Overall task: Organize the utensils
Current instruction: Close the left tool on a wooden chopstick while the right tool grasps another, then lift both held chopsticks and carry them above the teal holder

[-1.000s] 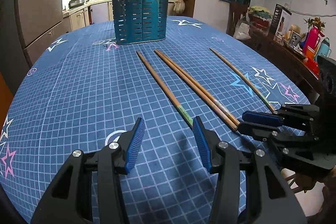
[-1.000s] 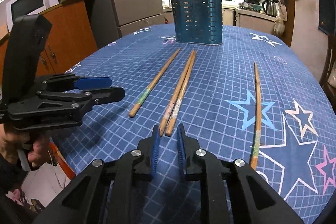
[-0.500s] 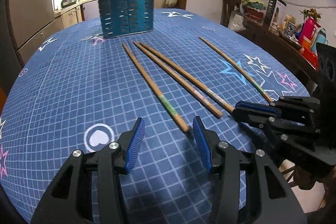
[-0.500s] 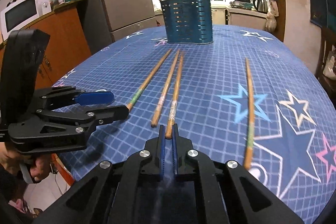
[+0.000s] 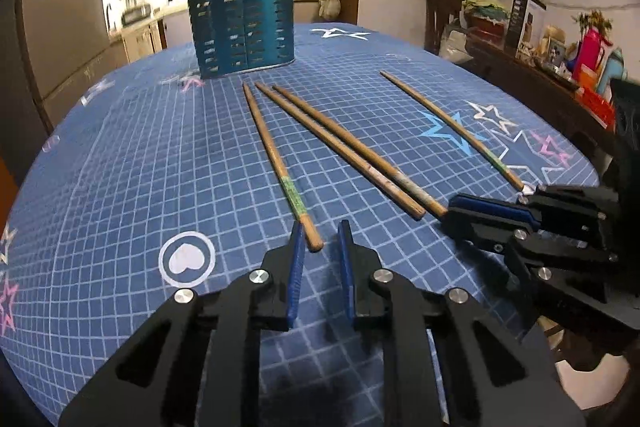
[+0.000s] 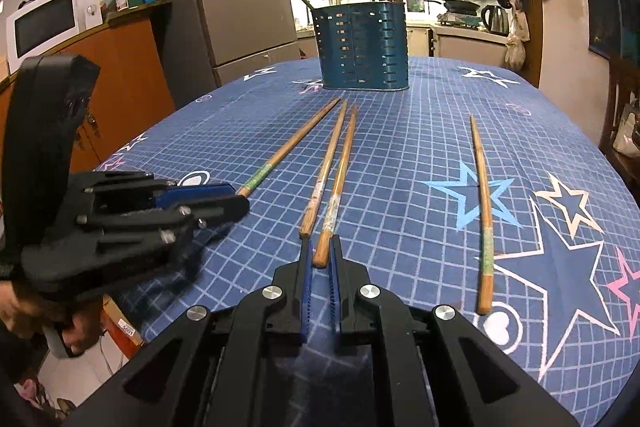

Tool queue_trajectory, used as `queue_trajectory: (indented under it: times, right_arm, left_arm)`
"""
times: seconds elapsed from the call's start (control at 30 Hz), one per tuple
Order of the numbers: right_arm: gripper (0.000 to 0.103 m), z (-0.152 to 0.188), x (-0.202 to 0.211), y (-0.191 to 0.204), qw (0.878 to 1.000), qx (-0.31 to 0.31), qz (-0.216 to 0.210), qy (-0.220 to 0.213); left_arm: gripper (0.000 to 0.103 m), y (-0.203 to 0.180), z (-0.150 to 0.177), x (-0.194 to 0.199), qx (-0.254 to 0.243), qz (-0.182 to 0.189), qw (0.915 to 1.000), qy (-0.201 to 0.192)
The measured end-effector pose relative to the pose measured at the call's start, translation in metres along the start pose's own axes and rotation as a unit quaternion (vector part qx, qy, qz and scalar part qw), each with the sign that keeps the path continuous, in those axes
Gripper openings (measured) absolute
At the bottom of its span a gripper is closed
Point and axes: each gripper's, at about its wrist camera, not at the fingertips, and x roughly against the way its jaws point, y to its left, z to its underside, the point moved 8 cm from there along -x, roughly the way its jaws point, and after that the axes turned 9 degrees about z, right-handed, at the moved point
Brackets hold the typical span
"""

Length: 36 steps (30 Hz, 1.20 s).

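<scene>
Left tongs (image 5: 319, 241) closing, chopstick (image 5: 280, 167) end between pads, unpinched. Right tongs (image 6: 320, 259) clamped on second chopstick (image 6: 338, 183). Seat pads squarely before lifting toward holder (image 5: 242, 27).

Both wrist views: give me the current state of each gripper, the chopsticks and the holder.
Left gripper: closing around leftmost chopstick, pads not yet pressing.
Right gripper: shut on third chopstick.
Second chopstick: flat on table, free.
Far-right chopstick: flat, apart from the rest.
Holder: upright, utensils inside.
</scene>
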Motion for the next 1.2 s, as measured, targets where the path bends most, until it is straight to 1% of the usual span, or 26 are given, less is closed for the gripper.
queue_trajectory:
  times: [0.13, 0.2, 0.33, 0.4, 0.47, 0.63, 0.83, 1.0, 1.1, 1.2]
  right_arm:
    - [0.011, -0.001, -0.003, 0.002, 1.0, 0.001, 0.005, -0.008]
    - [0.013, -0.001, -0.003, 0.004, 1.0, 0.003, 0.006, -0.012]
    - [0.013, -0.002, -0.004, 0.005, 1.0, 0.002, 0.008, -0.017]
    - [0.012, -0.003, -0.005, 0.005, 1.0, 0.001, 0.009, -0.017]
    - [0.01, -0.002, -0.004, 0.005, 1.0, 0.0, 0.015, -0.02]
    - [0.009, 0.001, 0.0, 0.002, 0.999, -0.012, 0.016, -0.029]
    - [0.008, -0.003, 0.011, -0.005, 0.999, -0.016, 0.025, -0.045]
    - [0.008, -0.015, 0.03, -0.011, 0.997, -0.006, 0.035, -0.071]
    - [0.008, -0.027, 0.046, -0.015, 0.995, 0.003, 0.043, -0.095]
    - [0.008, -0.041, 0.06, -0.018, 0.992, 0.009, 0.049, -0.116]
  left_arm:
    - [0.016, 0.004, -0.003, -0.003, 0.012, 0.004, 0.9999, -0.011]
    - [0.016, 0.004, -0.004, -0.003, 0.012, 0.003, 0.9999, -0.011]
    - [0.016, 0.001, -0.003, -0.002, 0.006, -0.007, 0.9999, -0.013]
    - [0.016, 0.002, -0.002, -0.002, 0.012, -0.005, 0.9998, -0.016]
    - [0.015, 0.003, -0.001, -0.001, 0.015, -0.005, 0.9997, -0.019]
    - [0.007, 0.004, 0.003, 0.004, 0.025, -0.008, 0.9992, -0.03]
    - [0.007, 0.006, 0.004, 0.007, 0.034, -0.006, 0.9986, -0.039]
    - [0.006, 0.005, -0.002, 0.028, 0.03, -0.018, 0.9965, -0.076]
    - [0.006, 0.005, -0.011, 0.046, 0.022, -0.025, 0.9943, -0.101]
    - [0.005, 0.003, -0.022, 0.063, 0.008, -0.039, 0.9908, -0.129]
